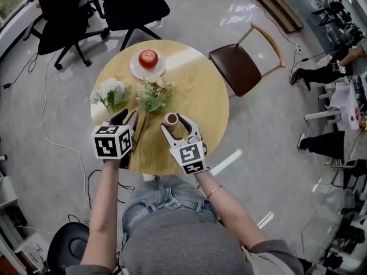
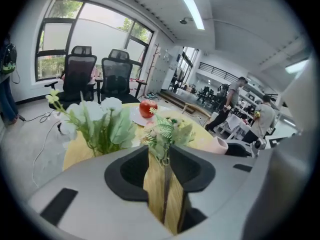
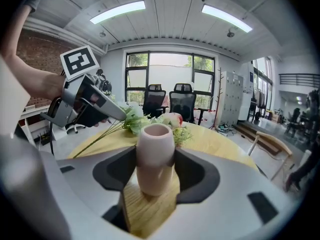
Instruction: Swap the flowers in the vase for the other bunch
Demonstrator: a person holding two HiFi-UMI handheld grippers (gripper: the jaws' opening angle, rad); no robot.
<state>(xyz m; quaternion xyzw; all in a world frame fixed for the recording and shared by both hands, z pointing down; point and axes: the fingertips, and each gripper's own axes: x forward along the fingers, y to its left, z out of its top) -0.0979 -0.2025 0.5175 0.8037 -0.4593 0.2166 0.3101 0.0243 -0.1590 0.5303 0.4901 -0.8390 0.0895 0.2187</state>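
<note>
Floor: grey polished floor [image 1: 63, 153] lay open all round, with a thin cable trailing at the left.
Bench: round light-wood bench [image 1: 200, 99]; its right half was bare out to the rim.
Chairs: two black office chairs [image 1: 129, 4] stood at the far edge; a brown-seated chair with a pale wooden frame [image 1: 235, 67] stood just off the right edge.
Left gripper: left gripper [image 1: 127, 117] hung over the near-left part of the bench, its jaws apart and pressing on nothing; a thin stem [image 1: 140, 128] ran down the gap between them.
Right gripper: right gripper [image 1: 175, 125] sat near the near edge, its jaws clamped on the sides of the vase.
White bunch: white-flowered bunch with green leaves [image 1: 112, 93] lay at the left rim, its leaves reaching the edge.
Green bunch: green-and-pink leafy bunch [image 1: 153, 95] lay mid-bench, just right of the white bunch, with its stem pointing towards the near edge.
Plate: round white plate [image 1: 136, 70] sat near the far edge.
Vase: small pink ceramic vase [image 1: 171, 119] stood upright and empty on the bench, near the front edge, apart from both bunches.
Apple: red apple [image 1: 148, 58] rested on the plate.
</note>
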